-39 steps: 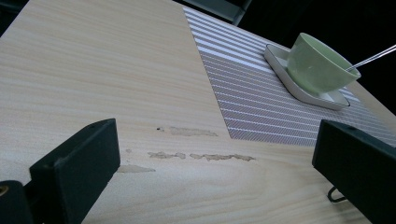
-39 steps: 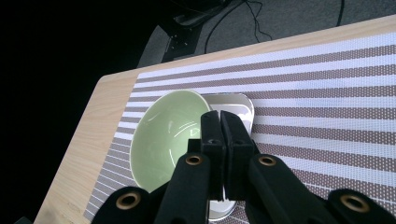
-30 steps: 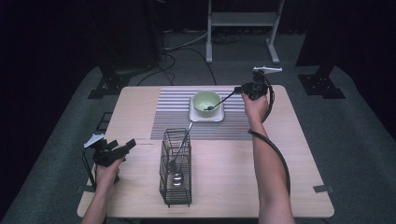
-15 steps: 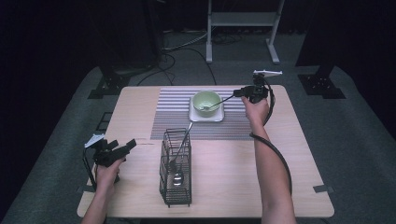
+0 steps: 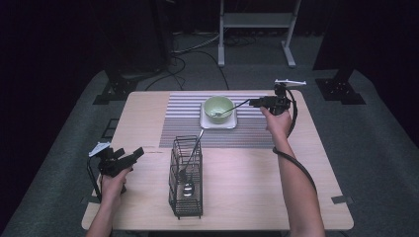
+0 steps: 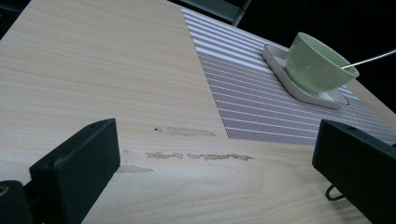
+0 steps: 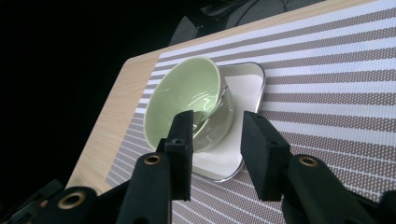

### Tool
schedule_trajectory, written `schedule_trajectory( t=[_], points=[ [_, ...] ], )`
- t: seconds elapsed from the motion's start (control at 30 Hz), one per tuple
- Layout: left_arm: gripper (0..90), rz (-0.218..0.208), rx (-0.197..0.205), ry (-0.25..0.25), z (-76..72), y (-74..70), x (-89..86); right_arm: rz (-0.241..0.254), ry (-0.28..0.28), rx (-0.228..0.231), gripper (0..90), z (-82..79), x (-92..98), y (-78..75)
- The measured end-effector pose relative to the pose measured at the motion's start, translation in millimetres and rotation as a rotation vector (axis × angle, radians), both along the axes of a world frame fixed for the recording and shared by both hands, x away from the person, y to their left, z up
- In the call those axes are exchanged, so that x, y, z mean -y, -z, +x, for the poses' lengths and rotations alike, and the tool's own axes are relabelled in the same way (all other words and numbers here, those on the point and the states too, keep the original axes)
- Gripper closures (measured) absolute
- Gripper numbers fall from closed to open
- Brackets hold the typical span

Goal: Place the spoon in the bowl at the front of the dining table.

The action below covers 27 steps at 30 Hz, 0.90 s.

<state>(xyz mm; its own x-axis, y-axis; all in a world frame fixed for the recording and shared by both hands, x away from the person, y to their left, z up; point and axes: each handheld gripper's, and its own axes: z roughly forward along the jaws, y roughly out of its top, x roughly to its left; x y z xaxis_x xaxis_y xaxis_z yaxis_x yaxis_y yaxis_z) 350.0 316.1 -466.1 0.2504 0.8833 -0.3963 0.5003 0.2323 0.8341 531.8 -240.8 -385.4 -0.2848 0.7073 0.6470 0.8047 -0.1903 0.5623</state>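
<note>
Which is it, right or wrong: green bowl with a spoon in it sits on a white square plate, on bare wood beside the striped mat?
Wrong on one point. The white square plate lies on the striped mat, not on bare wood beside it, as the high view shows. The green bowl with the spoon in it does sit on that plate.

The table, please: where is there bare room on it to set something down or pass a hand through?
Free: the bare wood of the table between the wire rack and the right forearm, and the far-left corner beside the striped placemat. Crowded: around the green bowl on its white dish, where the right gripper hovers.
</note>
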Motion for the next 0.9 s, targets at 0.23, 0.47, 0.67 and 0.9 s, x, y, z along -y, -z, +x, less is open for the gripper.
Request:
schedule_trajectory(
  t=[0.23,0.47,0.67,0.9],
  points=[
    [0.0,0.000,-0.003,-0.003,0.4,0.5,0.0,0.019,-0.037,-0.002,54.8,-8.7,4.2,1.6],
    [0.0,0.003,-0.003,-0.001,0.4,0.5,0.6,0.029,-0.068,-0.003,49.6,-18.3,4.6,5.9],
    [0.0,0.005,-0.003,-0.003,0.7,0.5,0.7,0.030,-0.092,-0.004,47.4,-26.9,5.6,11.3],
    [0.0,0.006,-0.006,-0.004,0.9,0.8,1.5,0.036,-0.103,-0.006,46.5,-35.1,11.3,17.2]
  ],
)
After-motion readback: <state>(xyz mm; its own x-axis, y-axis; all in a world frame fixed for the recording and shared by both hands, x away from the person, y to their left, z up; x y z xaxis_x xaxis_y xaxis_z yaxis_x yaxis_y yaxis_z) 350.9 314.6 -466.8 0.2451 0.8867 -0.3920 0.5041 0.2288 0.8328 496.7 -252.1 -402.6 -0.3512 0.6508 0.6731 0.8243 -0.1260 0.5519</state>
